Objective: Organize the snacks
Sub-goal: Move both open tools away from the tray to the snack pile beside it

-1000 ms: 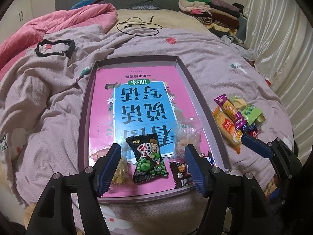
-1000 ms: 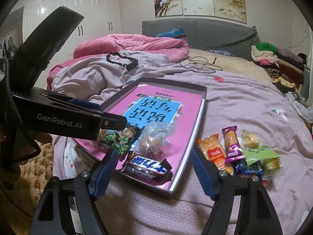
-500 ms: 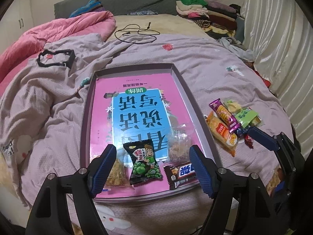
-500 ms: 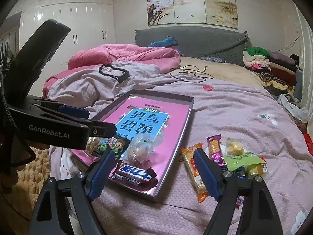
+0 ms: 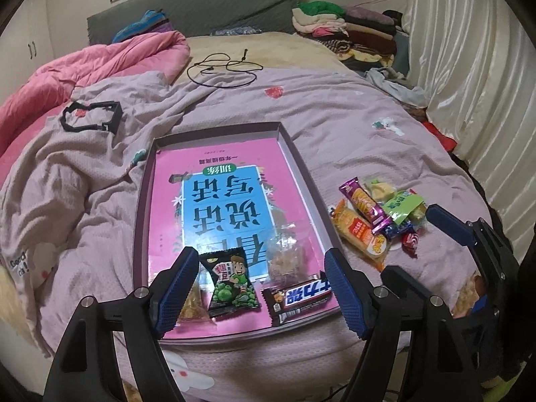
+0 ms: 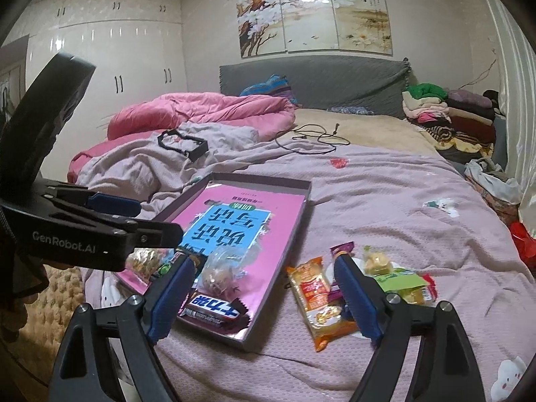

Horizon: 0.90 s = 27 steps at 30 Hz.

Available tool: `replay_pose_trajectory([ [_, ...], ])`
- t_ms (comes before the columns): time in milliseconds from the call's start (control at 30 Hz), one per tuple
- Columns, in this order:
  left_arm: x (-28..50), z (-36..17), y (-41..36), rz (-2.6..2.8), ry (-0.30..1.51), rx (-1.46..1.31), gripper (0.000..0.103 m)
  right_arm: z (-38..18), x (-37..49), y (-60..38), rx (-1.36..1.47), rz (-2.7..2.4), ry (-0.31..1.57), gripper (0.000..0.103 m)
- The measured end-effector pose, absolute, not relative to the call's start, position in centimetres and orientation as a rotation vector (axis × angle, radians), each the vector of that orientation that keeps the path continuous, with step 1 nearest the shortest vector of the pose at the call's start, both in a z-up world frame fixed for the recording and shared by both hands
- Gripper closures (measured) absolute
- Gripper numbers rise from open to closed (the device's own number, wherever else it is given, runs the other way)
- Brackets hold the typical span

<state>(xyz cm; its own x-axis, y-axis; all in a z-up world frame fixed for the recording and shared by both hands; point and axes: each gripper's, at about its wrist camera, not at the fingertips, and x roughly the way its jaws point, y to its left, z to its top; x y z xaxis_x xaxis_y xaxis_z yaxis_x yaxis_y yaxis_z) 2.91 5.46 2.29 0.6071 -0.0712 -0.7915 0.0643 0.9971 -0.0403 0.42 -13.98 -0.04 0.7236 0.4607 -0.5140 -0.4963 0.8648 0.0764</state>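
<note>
My left gripper hangs above the near end of the shallow box on the bed, its jaws spread wide and clamping nothing; they have just been opening. Seen between its fingers, down on the box floor, lie the black green-pea packet and, to its right, the dark chocolate bar. A small yellowish packet peeks out behind my left finger, and a clear bag of pale sweets sits just beyond the chocolate bar. None of these touches my pads.

My right gripper is also parted wide and empty, its jaws having just been opening too. It hovers over the near right edge of the box. The chocolate bar lies by my left finger, inside the box's near corner. The orange wafer packet lies on the lilac bedspread between my fingers, just right of the box wall. My right finger overlaps the purple packet in the loose pile of snacks on the bedspread, to the right of the box.
</note>
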Motion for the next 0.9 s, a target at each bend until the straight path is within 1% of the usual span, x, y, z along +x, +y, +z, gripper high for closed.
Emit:
replay_pose_trajectory([
  [600,3.3,3.6,2.2,-0.159,0.914,-0.014,0.025,1.2,1.4,-19.6,0.018,0.41,0.519,0.018],
  [900,4.8,3.7,0.5,-0.189,0.929,-0.028,0.025,1.0,2.7,-22.7,0.059,0.327,0.54,0.018],
])
